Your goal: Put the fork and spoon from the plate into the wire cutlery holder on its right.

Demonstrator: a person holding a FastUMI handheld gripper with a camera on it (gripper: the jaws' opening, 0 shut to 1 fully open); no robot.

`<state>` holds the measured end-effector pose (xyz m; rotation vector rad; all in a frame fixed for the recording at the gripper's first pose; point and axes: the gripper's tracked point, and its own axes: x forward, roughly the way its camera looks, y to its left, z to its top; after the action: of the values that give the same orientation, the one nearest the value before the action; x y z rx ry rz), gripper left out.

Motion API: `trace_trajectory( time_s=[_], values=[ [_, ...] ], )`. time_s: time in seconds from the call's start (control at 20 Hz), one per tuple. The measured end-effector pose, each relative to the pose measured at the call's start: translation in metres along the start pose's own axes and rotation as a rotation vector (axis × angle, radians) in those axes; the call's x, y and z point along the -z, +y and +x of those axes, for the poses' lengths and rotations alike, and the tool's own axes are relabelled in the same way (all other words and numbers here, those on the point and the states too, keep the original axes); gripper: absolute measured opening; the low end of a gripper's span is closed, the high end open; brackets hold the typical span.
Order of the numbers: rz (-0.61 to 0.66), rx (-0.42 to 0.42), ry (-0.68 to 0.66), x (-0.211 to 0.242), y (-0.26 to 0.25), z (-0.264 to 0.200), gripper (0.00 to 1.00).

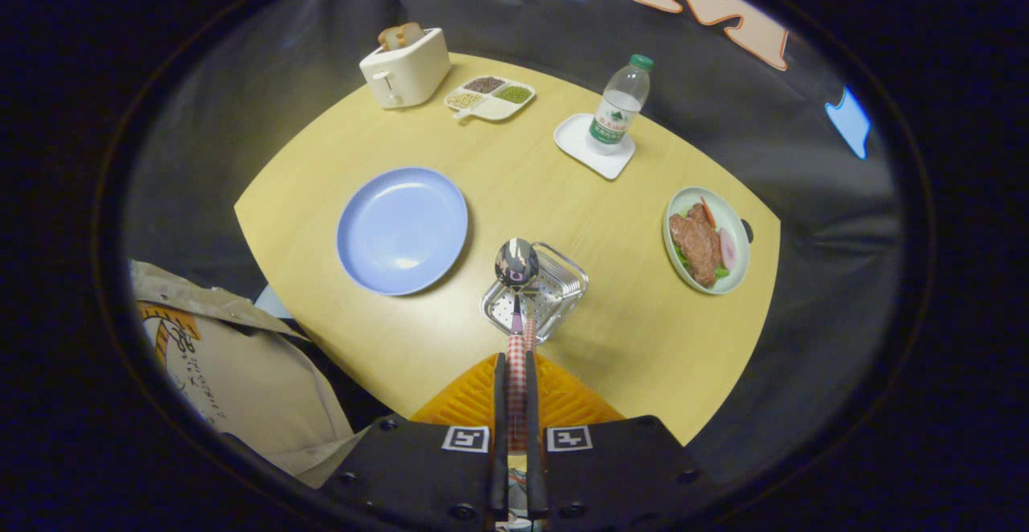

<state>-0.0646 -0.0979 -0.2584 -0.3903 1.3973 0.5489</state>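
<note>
My gripper (515, 362) is shut on the red-checked handle of a spoon (516, 263). The spoon's shiny bowl points away from me and hangs over the near left part of the wire cutlery holder (555, 287). A second short checked handle (530, 329) shows just right of the spoon's handle, at the holder's near rim; I cannot tell whether it is the fork. The blue plate (402, 229) lies left of the holder with nothing on it.
On the yellow table (627, 331), a plate of meat and vegetables (707, 240) sits right of the holder. Beyond are a water bottle (619, 106) on a white coaster, a divided dish of grains (490, 96) and a toaster (404, 67). A paper bag (233, 371) lies off the table's near left.
</note>
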Motion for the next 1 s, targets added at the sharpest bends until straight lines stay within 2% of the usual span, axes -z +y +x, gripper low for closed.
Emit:
trace_trajectory(
  time_s=[0.55,0.75,1.0],
  values=[
    [-0.028,-0.043,0.209,0.014,-0.015,0.026,0.12],
    [-0.038,-0.04,0.233,0.009,-0.014,0.035,0.13],
    [0.014,-0.052,0.202,-0.004,-0.012,0.039,0.18]
  ],
)
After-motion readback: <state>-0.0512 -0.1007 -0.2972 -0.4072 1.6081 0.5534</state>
